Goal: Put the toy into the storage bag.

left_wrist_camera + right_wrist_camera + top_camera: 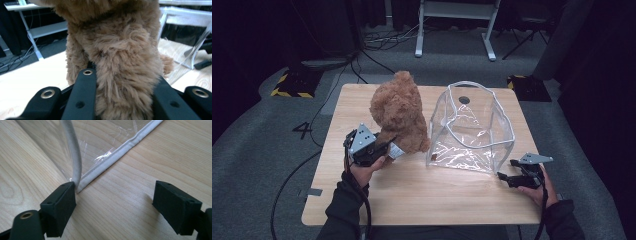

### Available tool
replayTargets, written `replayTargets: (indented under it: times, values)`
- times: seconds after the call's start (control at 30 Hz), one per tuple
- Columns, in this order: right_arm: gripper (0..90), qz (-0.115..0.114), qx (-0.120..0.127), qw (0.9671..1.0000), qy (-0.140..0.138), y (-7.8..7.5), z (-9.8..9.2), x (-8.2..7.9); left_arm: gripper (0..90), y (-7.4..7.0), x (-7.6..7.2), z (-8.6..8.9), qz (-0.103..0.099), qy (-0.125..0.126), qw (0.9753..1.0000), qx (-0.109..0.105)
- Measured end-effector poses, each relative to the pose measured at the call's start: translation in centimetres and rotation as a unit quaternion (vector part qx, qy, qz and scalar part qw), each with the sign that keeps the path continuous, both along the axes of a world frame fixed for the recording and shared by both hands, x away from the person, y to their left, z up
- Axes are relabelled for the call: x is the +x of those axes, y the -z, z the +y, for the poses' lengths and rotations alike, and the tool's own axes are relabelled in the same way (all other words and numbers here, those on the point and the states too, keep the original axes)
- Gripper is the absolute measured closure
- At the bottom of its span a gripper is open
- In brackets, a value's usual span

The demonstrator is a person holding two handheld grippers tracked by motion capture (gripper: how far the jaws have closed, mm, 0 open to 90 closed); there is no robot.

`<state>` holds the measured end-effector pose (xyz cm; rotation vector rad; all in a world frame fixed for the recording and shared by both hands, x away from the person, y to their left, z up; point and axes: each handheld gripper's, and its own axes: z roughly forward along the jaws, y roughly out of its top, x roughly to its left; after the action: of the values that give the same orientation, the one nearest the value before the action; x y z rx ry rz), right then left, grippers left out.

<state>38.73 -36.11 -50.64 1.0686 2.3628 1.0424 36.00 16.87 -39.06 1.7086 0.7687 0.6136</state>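
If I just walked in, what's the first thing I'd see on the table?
A fluffy brown teddy bear near the left-middle of the wooden table, squeezed by the left gripper. Right beside it stands a clear plastic bag with white trim, open at the top, with the open right gripper at its near corner.

You see the counter (412, 195) lit brightly from above while the room around stays dark; glare streaks the bag (472, 127), and nearby fur blurs.
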Motion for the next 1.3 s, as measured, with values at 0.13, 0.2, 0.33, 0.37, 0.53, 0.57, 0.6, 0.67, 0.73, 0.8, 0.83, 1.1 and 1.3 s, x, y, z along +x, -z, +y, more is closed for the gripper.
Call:
replayTargets:
  times: [0.13, 0.2, 0.33, 0.37, 0.53, 0.57, 0.6, 0.67, 0.73, 0.8, 0.83, 1.1, 1.3]
  values:
    - [18.1, 0.000, 0.000, 1.0000, 0.000, 0.0, 0.0, 0.0, 76.0, -1.2, 0.3, -0.1, -0.011, 0.002, 0.9999, -0.006]
    - [18.1, 0.000, 0.000, 1.0000, 0.000, 0.0, 0.0, 0.0, 76.0, -1.8, 0.5, -0.2, -0.016, 0.003, 0.9998, -0.008]
    - [18.1, 0.000, 0.000, 1.0000, 0.000, 0.0, 0.0, 0.0, 76.0, -2.9, 0.7, -0.3, -0.023, 0.006, 0.9996, -0.014]
    - [18.1, 0.000, 0.000, 1.0000, 0.000, 0.0, 0.0, 0.0, 76.0, -3.2, 0.8, -0.4, -0.026, 0.006, 0.9995, -0.016]
    - [18.1, 0.000, 0.000, 1.0000, 0.000, 0.0, 0.0, 0.0, 76.0, -4.9, 1.1, -0.8, -0.039, 0.013, 0.9989, -0.021]
    - [18.1, 0.000, 0.000, 1.0000, 0.000, 0.0, 0.0, 0.0, 76.0, -5.3, 1.1, -0.9, -0.041, 0.013, 0.9989, -0.019]
    - [18.1, 0.000, 0.000, 1.0000, 0.000, 0.0, 0.0, 0.0, 75.9, -5.6, 1.2, -1.0, -0.044, 0.014, 0.9988, -0.017]
    - [18.1, 0.000, 0.000, 1.0000, 0.000, 0.0, 0.0, 0.0, 75.9, -6.2, 1.4, -1.2, -0.050, 0.014, 0.9984, -0.020]
    - [18.1, 0.000, 0.000, 1.0000, 0.000, 0.0, 0.0, 0.0, 75.9, -6.7, 1.5, -1.4, -0.053, 0.016, 0.9982, -0.021]
    - [18.1, 0.000, 0.000, 1.0000, 0.000, 0.0, 0.0, 0.0, 75.9, -7.1, 1.6, -1.6, -0.057, 0.020, 0.9979, -0.024]
    - [18.1, 0.000, 0.000, 1.0000, 0.000, 0.0, 0.0, 0.0, 75.9, -7.3, 1.7, -1.7, -0.058, 0.020, 0.9978, -0.024]
    - [18.1, 0.000, 0.000, 1.0000, 0.000, 0.0, 0.0, 0.0, 75.9, -8.2, 2.5, -2.5, -0.066, 0.027, 0.9970, -0.030]
    - [18.1, 0.000, 0.000, 1.0000, 0.000, 0.0, 0.0, 0.0, 75.9, -8.6, 2.8, -3.1, -0.070, 0.032, 0.9963, -0.039]
